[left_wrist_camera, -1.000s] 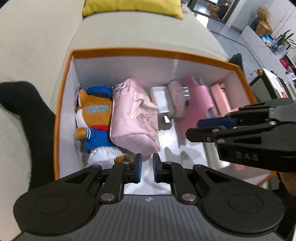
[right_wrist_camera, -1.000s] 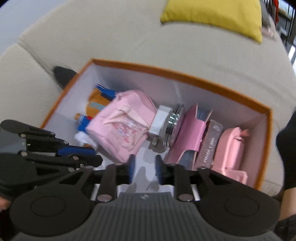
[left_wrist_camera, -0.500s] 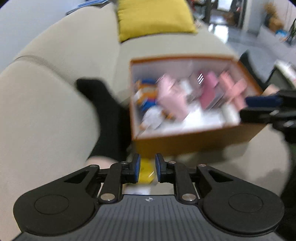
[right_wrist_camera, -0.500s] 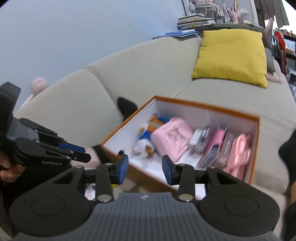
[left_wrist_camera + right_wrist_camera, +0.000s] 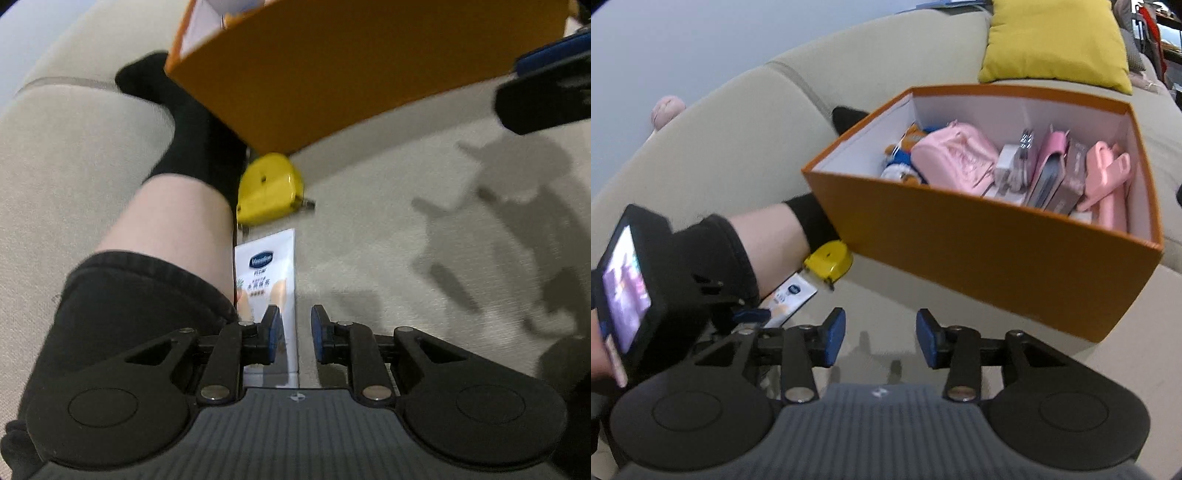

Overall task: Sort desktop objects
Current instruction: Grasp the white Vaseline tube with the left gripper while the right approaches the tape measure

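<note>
**Left gripper lines up on the tube**

The white tube [image 5: 267, 280] lies on the sofa [image 5: 369, 240] beside a leg, its long axis running straight ahead between the left gripper [image 5: 294, 338] jaws, which have just been opening and grip nothing. The right gripper [image 5: 881, 341], half open and empty, is farther off, facing the orange box [image 5: 979, 258].

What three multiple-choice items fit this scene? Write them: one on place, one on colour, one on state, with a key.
1. Where does the tape measure lie?
A. on the sofa beside the orange box
B. inside the box
C. on the cushion

2. What colour is the cushion?
A. pink
B. yellow
C. blue

3. How is the left gripper?
A. clamped on the tape measure
B. open above the Vaseline tube
C. holding a plush toy

Key: 1 A, it rests by the box's corner; 2 B, plainly yellow; 3 B, the jaws have just been opening, nothing pinched.
</note>
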{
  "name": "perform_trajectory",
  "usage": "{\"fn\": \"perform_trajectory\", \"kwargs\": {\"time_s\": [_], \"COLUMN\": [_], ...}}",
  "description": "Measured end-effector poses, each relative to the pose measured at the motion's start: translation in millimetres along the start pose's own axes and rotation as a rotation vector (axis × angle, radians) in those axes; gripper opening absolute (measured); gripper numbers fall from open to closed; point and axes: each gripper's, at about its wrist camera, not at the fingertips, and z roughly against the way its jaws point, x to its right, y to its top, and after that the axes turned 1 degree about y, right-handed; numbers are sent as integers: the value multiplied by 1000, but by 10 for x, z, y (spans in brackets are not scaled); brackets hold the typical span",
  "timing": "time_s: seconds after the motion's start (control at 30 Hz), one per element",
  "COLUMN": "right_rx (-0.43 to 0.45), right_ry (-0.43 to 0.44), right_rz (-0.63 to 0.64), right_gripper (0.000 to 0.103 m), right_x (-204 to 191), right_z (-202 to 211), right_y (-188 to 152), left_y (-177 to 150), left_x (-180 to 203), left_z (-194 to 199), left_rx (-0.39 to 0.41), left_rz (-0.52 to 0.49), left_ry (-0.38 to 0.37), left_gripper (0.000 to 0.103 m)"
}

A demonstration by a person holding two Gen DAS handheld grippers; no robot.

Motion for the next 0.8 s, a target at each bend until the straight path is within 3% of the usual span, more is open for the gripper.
{"fn": "perform_trajectory", "kwargs": {"time_s": [0.03, 0.2, 0.37, 0.5, 0.67, 0.8], "right_rx": [-11, -68, -100, -105, -113, -113], "right_ry": [-5, -28, -44, -51, -52, -49], "right_rz": [8, 20, 17, 19, 23, 43], "right_gripper": [48, 48, 49, 49, 49, 48], "right_x": [-6, -23, 1, 9, 9, -21], "right_z": [-37, -206, -295, -304, -331, -370], "right_y": [-14, -77, -123, -133, -141, -125], "left_y": [24, 84, 128, 117, 71, -24], "left_x": [-1, -73, -76, -196, -412, -676], "left_z": [-16, -167, -257, -240, -155, 36], "left_rx": [4, -28, -22, 1, 47, 127], "left_rz": [4, 38, 33, 94, 202, 352], "left_ry": [18, 51, 68, 46, -19, -180], "left_gripper": [32, 39, 39, 27, 22, 21]}}
